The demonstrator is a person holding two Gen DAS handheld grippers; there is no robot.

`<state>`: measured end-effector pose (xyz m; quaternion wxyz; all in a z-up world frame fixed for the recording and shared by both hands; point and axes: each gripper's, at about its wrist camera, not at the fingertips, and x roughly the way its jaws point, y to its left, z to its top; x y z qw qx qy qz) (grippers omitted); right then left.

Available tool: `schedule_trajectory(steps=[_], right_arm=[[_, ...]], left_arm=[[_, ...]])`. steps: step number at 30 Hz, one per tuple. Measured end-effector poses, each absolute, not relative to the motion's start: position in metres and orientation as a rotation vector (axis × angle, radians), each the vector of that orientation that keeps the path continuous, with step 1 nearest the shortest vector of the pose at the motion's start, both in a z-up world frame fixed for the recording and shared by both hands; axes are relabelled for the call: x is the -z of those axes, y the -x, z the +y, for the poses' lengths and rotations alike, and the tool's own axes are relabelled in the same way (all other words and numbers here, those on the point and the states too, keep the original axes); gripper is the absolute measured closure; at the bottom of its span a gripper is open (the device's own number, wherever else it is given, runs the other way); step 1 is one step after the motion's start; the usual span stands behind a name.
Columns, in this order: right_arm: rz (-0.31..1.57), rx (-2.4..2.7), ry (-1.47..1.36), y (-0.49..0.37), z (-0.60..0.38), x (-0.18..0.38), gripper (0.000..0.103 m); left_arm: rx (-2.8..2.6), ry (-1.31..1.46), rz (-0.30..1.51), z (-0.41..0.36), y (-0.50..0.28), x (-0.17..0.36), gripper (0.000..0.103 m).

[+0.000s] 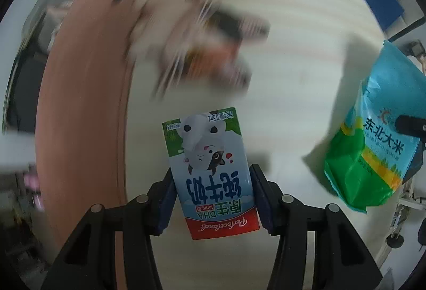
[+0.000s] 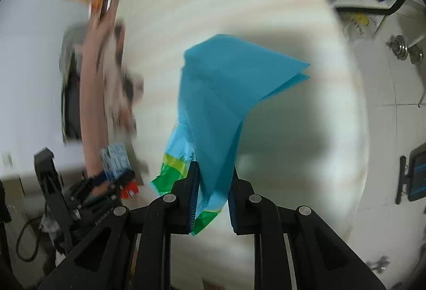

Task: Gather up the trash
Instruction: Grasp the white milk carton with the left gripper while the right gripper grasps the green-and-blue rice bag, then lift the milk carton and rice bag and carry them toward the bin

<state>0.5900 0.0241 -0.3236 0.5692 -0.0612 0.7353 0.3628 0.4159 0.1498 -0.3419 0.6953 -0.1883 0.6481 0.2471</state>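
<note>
The white desk (image 1: 306, 24) fills both views, with a broad salmon-pink band (image 1: 80, 103) along its left side. The right tongs (image 2: 213, 199) pinch a crinkled plastic rice bag (image 2: 221, 103), blue with a green and yellow bottom, between their pads. The left tongs (image 1: 211, 199) pinch a small rectangular milk carton (image 1: 213, 175), smooth cardboard with a cartoon cow, held upside down. Only the left view shows the bag's printed front (image 1: 372, 143); the right view shows its plain back. Blurred objects (image 1: 191, 24) lie farther on the desk.
</note>
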Motion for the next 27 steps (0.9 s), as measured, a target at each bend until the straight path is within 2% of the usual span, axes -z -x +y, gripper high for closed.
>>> schedule_trajectory(steps=[4, 6, 8, 11, 15, 18, 20, 25, 27], right_arm=[[1.819, -0.890, 0.254, -0.532, 0.004, 0.339, 0.081], [1.827, -0.860, 0.248, -0.519, -0.005, 0.345, 0.072], [1.819, -0.798, 0.226, -0.509, -0.013, 0.352, 0.051], [1.781, -0.729, 0.161, -0.498, -0.017, 0.357, 0.040], [1.698, -0.657, 0.178, -0.479, -0.009, 0.355, 0.039], [1.637, -0.607, 0.221, -0.467, 0.002, 0.353, 0.032], [1.597, -0.566, 0.260, -0.461, 0.010, 0.353, 0.030], [1.556, -0.540, 0.292, -0.454, 0.020, 0.354, 0.031], [1.547, -0.536, 0.289, -0.453, 0.019, 0.353, 0.036]], left_arm=[[-0.590, 0.451, 1.485, 0.125, -0.367, 0.351, 0.054], [-0.609, 0.458, 1.490, 0.117, -0.354, 0.357, 0.054], [-0.627, 0.464, 1.460, 0.114, -0.351, 0.355, 0.054], [-0.642, 0.470, 1.442, 0.114, -0.349, 0.354, 0.054], [-0.669, 0.471, 1.413, 0.110, -0.345, 0.351, 0.054], [-0.678, 0.464, 1.404, 0.107, -0.345, 0.350, 0.054], [-0.679, 0.457, 1.399, 0.103, -0.344, 0.350, 0.054], [-0.680, 0.465, 1.393, 0.114, -0.340, 0.348, 0.054], [-0.680, 0.465, 1.391, 0.111, -0.340, 0.351, 0.054]])
